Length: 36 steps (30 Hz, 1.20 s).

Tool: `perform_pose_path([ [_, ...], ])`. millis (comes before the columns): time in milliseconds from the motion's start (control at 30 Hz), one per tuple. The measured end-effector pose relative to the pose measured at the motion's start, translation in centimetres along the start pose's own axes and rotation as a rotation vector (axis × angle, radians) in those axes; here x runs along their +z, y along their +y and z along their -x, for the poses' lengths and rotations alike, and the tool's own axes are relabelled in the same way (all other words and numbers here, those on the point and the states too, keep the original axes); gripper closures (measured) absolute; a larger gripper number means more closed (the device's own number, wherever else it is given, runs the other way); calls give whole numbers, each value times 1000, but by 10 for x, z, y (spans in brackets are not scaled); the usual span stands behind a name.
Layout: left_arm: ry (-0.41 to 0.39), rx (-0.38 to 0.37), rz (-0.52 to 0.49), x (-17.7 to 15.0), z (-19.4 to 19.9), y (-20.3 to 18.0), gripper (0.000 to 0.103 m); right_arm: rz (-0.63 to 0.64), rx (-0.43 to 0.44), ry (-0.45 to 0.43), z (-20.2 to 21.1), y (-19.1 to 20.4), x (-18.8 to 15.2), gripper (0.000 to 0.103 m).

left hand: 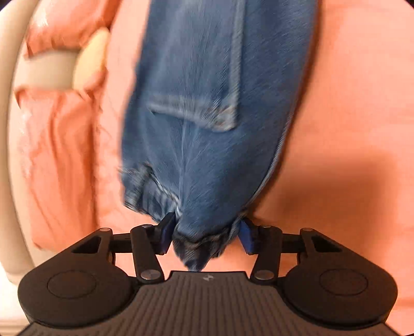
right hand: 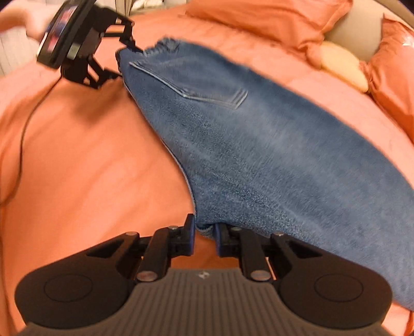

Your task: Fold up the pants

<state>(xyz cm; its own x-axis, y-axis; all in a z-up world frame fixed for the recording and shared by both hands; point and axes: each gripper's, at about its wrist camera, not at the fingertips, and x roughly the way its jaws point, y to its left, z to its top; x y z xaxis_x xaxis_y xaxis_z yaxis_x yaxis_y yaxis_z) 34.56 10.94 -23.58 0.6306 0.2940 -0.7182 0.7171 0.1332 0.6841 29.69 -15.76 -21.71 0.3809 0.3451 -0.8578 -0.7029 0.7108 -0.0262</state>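
blue jeans (right hand: 258, 144) lie across an orange bedspread (right hand: 90, 168), already doubled lengthwise so one back pocket (right hand: 207, 88) faces up. each end is pinched, which looks like the setup for lifting or carrying one end over the other for the next fold.

in the right wrist view the right gripper (right hand: 204, 232), at 6 o'clock, has its jaws drawn narrow on a folded edge of denim at the leg end, a thin bite that suits a flat doubled layer. the left gripper (right hand: 124, 55) shows at 11 o'clock in that view, at the waistband corner, well apart from the right one so the cloth stays stretched between them.

in the left wrist view the left gripper (left hand: 204, 232) stands about half wide, its blue pads pressing either side of a thick bunched wad of waistband (the bulk explains the wider gap). the jeans run away from it toward 12 o'clock, pocket up.

orange pillows (right hand: 271, 20) sit at 1 o'clock in the right wrist view, clear of the cloth. both views are blurred.

judgement: the fold is partly done; a crosswise fold remains.
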Motion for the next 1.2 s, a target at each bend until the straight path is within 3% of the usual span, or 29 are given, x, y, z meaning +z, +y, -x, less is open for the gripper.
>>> perform_pose_path([
  [233,-1,-11,40,0,-2,4,44,-61,-10,32,-14,-1,-6,92],
  [333,2,-29,71,2,8,20,28,-91,4,64,-7,-3,-3,89],
  [400,3,-61,119,2,20,35,28,-118,34,78,-1,-4,-8,90],
  [467,-13,-72,171,1,36,47,28,-116,14,60,12,-2,-16,84],
  [667,-89,-128,340,17,102,53,28,-181,-72,8,56,-23,-43,84],
  [933,-168,-293,609,82,142,55,32,-412,-256,-8,129,-116,-104,84],
  [1200,-109,-279,706,148,117,50,34,-684,-459,-10,190,-261,-179,72],
])
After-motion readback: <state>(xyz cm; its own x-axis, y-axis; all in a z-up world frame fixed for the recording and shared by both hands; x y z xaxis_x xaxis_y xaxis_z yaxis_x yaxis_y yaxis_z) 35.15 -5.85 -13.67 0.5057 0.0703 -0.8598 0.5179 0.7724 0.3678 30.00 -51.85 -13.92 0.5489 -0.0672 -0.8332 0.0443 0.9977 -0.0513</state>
